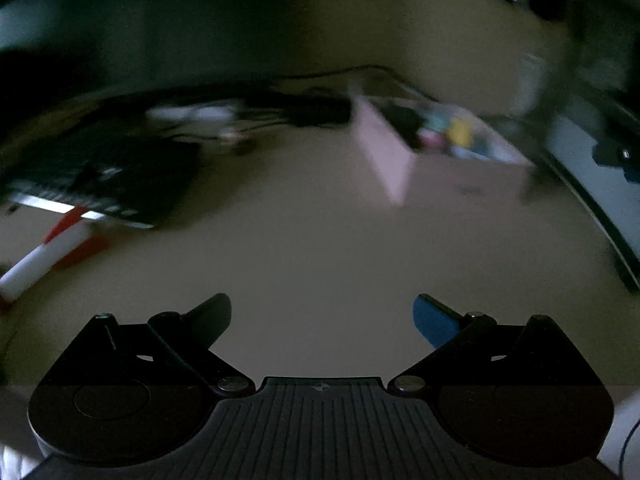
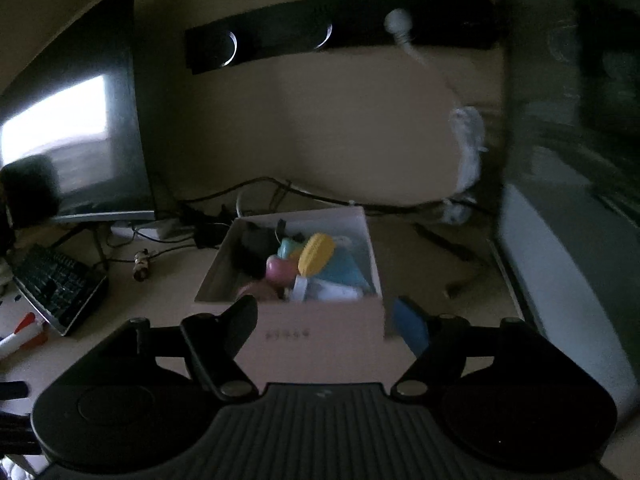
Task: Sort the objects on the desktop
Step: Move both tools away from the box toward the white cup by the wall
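I note both the left gripper point(image 1: 322, 320) and right gripper point(image 2: 324, 320) released and empty; next pick, the red-white marker point(image 1: 44, 256) at lower left, wants a slow, centred approach.

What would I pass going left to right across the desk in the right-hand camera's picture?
Red-and-white marker → black keyboard → monitor → small metal connector → white box full of colourful items → grey case at the right edge.
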`<state>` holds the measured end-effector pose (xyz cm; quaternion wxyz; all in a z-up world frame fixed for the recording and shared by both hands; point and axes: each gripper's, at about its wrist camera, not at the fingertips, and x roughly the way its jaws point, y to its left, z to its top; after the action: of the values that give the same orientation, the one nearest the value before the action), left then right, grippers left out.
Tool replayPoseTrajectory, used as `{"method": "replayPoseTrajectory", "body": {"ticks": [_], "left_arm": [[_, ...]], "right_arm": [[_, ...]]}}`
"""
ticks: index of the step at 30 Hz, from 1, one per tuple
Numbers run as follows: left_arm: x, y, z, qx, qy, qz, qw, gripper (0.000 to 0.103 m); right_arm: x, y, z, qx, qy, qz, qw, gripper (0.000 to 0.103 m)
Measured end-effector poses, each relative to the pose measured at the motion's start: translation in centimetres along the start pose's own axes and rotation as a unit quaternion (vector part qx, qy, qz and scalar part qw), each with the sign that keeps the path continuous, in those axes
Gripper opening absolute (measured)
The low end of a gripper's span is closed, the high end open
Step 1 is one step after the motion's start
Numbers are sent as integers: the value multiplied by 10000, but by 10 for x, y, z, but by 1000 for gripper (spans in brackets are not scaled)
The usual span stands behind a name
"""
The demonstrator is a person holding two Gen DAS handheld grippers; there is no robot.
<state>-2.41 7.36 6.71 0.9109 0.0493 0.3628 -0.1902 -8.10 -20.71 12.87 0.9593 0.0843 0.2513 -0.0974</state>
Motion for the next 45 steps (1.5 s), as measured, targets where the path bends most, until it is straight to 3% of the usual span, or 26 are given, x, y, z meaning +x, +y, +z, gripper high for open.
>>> {"method": "replayPoseTrajectory", "body": {"ticks": [4, 8, 9, 10, 12, 14, 17, 19, 21, 24, 26, 28, 30, 33, 36, 41, 45], "left_arm": [[-21, -7, -29, 830, 54, -787, 9934, 100], [-28, -31, -54, 1608, 317, -1200, 9792, 97], [-29, -41, -59, 1844, 430, -1333, 9728, 91], [-32, -52, -65, 2124, 492, -1502, 9643, 85], [-44, -79, -80, 2682, 399, -2015, 9412, 84], [-54, -108, -104, 3039, 439, -2635, 9145, 85], [-44, -158, -154, 3366, 1164, -3329, 8731, 85], [-20, -194, -199, 3627, 1639, -3353, 8539, 85], [17, -224, -237, 3780, 1954, -3061, 8516, 87], [93, -268, -290, 3816, 2238, -2395, 8642, 94], [146, -293, -322, 3924, 2021, -2159, 8710, 94], [195, -311, -353, 4130, 1561, -1969, 8754, 94], [247, -323, -386, 4228, 1224, -1791, 8799, 95], [320, -336, -432, 4422, 1113, -1409, 8788, 95], [384, -342, -468, 4547, 826, -1449, 8749, 96], [476, -346, -511, 4504, 310, -1465, 8802, 97], [541, -354, -541, 4506, 213, -1438, 8808, 97]], "right_arm": [[-77, 22, -43, 141, -281, -618, 9976, 76], [-146, 26, -78, 347, -551, -1311, 9892, 75], [-164, 23, -85, 473, -674, -1482, 9855, 75], [-183, 19, -92, 567, -812, -1640, 9815, 75], [-215, 10, -110, 723, -1046, -2101, 9694, 75], [-242, -3, -138, 901, -1137, -2662, 9529, 75], [-272, -29, -201, 1461, -832, -3490, 9219, 75], [-282, -53, -251, 2090, -361, -3722, 9036, 75], [-282, -72, -296, 2560, 105, -3903, 8843, 75], [-266, -98, -356, 3018, 685, -4154, 8554, 75], [-247, -114, -395, 3135, 929, -4297, 8417, 75], [-221, -129, -433, 3150, 1256, -4466, 8280, 75], [-195, -136, -469, 3103, 1472, -4563, 8209, 75], [-156, -141, -527, 2942, 1784, -4627, 8170, 75], [-115, -140, -586, 2725, 2114, -4658, 8149, 75], [-64, -157, -674, 2815, 2338, -4761, 7997, 75], [-33, -178, -724, 2899, 2474, -4844, 7875, 75]]}}
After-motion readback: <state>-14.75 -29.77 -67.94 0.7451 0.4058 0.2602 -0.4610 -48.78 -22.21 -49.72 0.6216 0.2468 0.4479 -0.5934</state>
